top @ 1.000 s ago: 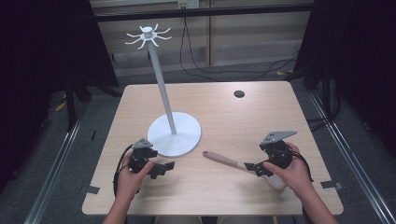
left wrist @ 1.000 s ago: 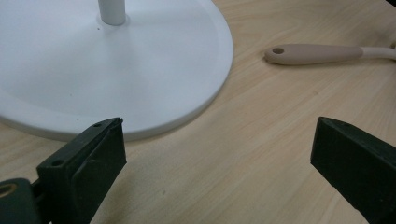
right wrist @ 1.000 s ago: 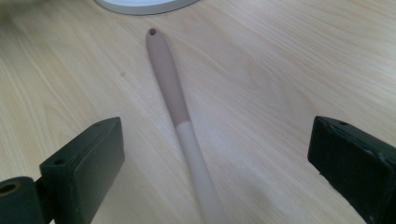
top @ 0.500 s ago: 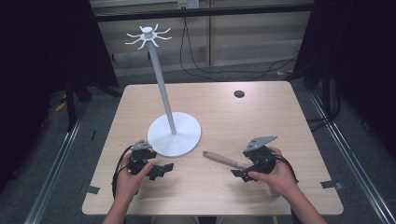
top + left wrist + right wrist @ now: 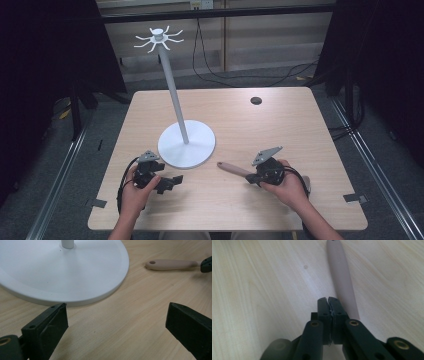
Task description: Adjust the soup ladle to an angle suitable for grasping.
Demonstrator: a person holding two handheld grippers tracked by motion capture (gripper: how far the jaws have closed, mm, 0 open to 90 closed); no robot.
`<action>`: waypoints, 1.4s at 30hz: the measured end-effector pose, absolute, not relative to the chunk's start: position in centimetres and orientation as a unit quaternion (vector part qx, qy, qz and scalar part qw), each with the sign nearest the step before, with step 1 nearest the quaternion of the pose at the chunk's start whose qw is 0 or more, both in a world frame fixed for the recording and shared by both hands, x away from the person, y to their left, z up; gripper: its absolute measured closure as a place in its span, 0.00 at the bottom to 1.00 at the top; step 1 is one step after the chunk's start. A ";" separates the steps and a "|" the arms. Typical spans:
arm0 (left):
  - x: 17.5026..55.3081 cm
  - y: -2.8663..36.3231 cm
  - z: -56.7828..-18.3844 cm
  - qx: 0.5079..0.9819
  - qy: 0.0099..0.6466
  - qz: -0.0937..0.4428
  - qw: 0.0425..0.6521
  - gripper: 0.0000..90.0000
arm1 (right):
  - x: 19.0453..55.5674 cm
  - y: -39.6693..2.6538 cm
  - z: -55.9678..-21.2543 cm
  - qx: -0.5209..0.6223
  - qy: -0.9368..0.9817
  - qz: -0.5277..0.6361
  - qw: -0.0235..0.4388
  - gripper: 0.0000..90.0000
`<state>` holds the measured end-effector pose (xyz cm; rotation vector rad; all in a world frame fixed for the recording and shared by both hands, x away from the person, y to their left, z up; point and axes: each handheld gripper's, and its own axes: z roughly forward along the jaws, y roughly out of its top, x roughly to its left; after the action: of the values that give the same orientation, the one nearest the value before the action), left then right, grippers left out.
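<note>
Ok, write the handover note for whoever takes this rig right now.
Left gripper: jaws wide open, nothing between them, low over the table beside the stand's base.
Right gripper: jaws shut, over the utensil's handle; the handle seems to pass beside them, so a grip isn't certain.
Utensil lies flat, right of the base. The stand's hooks hold nothing.
Done: approach. Left: secure the grip, lift, probably hang it on a hook.

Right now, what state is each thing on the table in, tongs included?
Left tongs: open, holding nothing, low over the table.
Right tongs: shut, above the utensil, grip unclear.
Utensil handle: lying flat, beside the stand base.
Hook stand: upright, hooks bare.
</note>
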<state>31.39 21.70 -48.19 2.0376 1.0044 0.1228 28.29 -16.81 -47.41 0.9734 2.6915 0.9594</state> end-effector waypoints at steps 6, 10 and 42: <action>31.3 21.9 -48.2 0.812 0.402 0.051 0.421 0.05 | 28.8 -15.9 -47.8 0.311 0.899 0.304 0.060 1.00; 31.3 22.1 -48.2 0.811 0.403 0.053 0.421 0.05 | 29.0 -15.3 -48.1 0.305 0.902 0.299 0.063 1.00; 31.0 22.5 -48.1 0.809 0.406 0.055 0.422 0.05 | 30.5 -15.1 -48.8 0.352 0.885 0.289 0.093 1.00</action>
<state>31.00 22.46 -48.08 2.0251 1.0175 0.1378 30.47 -15.12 -48.77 1.0453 2.6281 0.8565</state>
